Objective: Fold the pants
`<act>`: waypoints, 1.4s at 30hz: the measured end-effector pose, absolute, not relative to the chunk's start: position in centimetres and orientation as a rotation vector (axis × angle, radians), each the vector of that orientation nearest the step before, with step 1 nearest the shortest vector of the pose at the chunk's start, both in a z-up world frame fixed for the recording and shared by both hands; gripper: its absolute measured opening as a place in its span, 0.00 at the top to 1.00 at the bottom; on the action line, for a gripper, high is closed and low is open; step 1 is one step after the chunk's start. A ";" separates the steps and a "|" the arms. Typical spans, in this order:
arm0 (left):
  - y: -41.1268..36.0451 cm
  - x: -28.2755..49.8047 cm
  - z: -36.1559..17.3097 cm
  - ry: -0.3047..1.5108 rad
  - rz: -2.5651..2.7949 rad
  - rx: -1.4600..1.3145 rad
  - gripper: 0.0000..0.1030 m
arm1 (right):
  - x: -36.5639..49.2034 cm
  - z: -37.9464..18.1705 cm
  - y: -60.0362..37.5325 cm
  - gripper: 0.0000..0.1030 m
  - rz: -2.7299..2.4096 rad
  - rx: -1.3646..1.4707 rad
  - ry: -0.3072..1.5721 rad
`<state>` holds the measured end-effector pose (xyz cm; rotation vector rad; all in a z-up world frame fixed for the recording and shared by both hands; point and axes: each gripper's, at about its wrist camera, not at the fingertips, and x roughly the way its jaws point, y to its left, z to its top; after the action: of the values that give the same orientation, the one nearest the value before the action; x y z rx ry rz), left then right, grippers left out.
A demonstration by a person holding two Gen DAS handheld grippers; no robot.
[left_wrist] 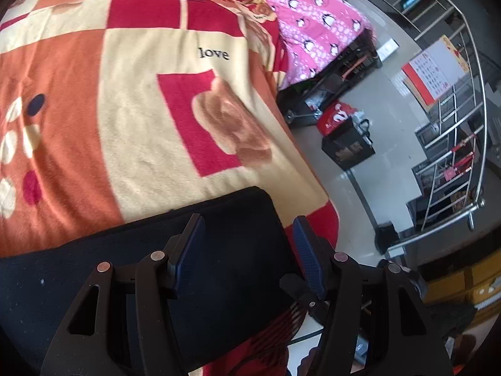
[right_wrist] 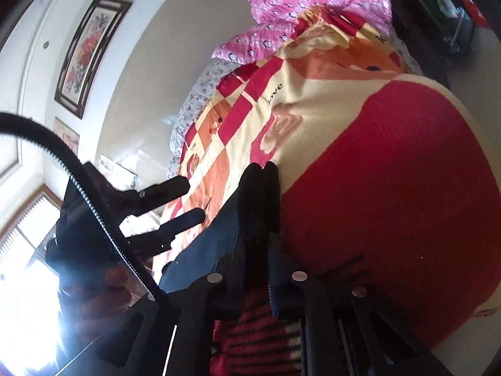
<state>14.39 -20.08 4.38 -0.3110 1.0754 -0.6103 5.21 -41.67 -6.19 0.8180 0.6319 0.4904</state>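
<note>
The dark navy pants (left_wrist: pixel 131 269) lie folded on the patterned blanket (left_wrist: pixel 131 106) at the near edge of the bed. My left gripper (left_wrist: pixel 249 228) is open, its blue pads just above the pants' right end, holding nothing. In the right wrist view my right gripper (right_wrist: pixel 261 169) is shut on a bunched fold of the pants (right_wrist: pixel 216 244) and holds it tilted over the blanket (right_wrist: pixel 391 194). The left gripper (right_wrist: pixel 191 200) shows there too, open, to the left of the held fold.
A pink penguin-print quilt (left_wrist: pixel 307 22) lies at the bed's far end. Right of the bed is tiled floor with a black box (left_wrist: pixel 347 148), a red bag (left_wrist: pixel 335 117) and a steel railing (left_wrist: pixel 454 144). A framed picture (right_wrist: pixel 90 53) hangs on the wall.
</note>
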 end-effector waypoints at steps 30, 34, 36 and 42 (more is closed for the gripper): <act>-13.1 12.9 5.4 1.032 -0.511 -0.258 0.63 | -2.3 0.5 -22.1 0.92 0.398 -0.322 0.329; -11.3 12.3 5.5 0.984 -0.508 -0.313 0.90 | -2.4 1.0 -21.3 0.92 0.400 -0.350 0.332; -10.1 11.6 5.7 0.944 -0.504 -0.331 0.91 | -2.6 1.2 -20.3 0.92 0.405 -0.367 0.332; -3.9 9.5 5.6 0.860 -0.485 -0.408 0.91 | -3.7 1.6 -16.6 0.92 0.478 -0.432 0.304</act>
<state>9.52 -3.91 5.62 -0.4081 0.8596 -0.4848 -3.74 -16.56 1.60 -0.4324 0.3042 0.4779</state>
